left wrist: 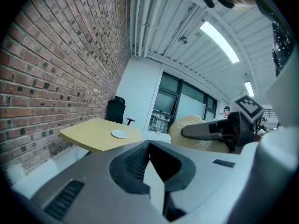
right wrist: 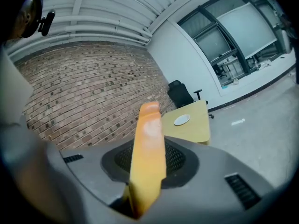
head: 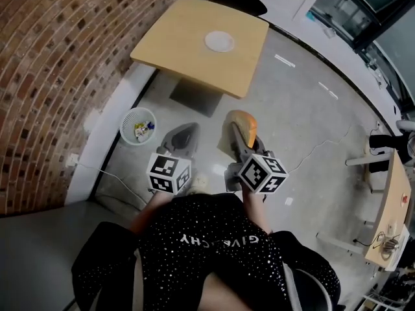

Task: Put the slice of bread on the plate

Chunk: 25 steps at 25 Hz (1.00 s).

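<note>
The right hand-held gripper (head: 237, 135) pinches the bread slice (right wrist: 148, 148), showing its thin edge. The left hand-held gripper (head: 183, 135), closed and empty, sees its wide side.

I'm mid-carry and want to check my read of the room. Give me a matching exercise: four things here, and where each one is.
Things:
1. orange-crusted slice of bread
2. small round white plate
3. white wire waste basket
4. black office chair

Places:
A. on the floor beside the brick wall
B. beyond the far end of the tan wooden table
C. clamped on edge in the right gripper
D. on top of the tan wooden table

Pairs: 1-C, 2-D, 3-A, 4-B
</note>
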### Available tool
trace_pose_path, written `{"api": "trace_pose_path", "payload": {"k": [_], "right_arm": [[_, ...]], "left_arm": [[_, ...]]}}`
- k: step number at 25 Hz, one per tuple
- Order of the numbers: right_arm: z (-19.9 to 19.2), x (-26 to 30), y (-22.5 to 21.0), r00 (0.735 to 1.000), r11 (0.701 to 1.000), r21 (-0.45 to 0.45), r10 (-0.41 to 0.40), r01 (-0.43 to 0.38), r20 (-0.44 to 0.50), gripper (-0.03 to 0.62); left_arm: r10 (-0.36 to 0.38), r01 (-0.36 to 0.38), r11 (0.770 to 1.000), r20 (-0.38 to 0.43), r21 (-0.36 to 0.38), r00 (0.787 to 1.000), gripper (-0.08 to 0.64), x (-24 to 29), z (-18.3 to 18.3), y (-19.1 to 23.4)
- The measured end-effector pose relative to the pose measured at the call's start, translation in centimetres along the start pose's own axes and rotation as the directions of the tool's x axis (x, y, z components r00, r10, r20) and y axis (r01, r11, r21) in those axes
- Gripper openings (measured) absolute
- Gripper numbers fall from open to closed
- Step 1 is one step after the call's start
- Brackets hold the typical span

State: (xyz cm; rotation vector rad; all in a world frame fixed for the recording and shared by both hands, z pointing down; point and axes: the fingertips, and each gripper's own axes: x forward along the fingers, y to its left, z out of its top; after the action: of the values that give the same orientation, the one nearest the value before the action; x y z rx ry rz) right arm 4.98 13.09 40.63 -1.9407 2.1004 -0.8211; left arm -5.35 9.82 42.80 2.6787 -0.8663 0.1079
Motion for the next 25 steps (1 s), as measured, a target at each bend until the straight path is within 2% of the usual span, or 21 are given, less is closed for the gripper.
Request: {"api": "trace_pose_path", "payload": {"k": [10,20,25], "right_arm": [[1.5,3.8,-3.2,0.999,0.999,0.006,0.035,-0.035,-0.016,0.103],[1.2,2.5,-4.9,1.0,0.999,0.035,-0.001,0.001,-0.006,0.103],[1.5,1.6,-5.0,1.0,0.999,0.045,-0.003,0.003,-0.004,0.103]], "left_arm": [[0.037,-0.037,0.999,0.006,-0.005,0.999,0.011,4.7,0.0,1.4],[0.013,-0.014,1.0,-0.025,-0.011,1.0,0.01,5.3,-0.6,0.3],[0.02,-0.02,1.0,-0.003,0.0,1.0,0.011,5.4,0.3,0.2]]}}
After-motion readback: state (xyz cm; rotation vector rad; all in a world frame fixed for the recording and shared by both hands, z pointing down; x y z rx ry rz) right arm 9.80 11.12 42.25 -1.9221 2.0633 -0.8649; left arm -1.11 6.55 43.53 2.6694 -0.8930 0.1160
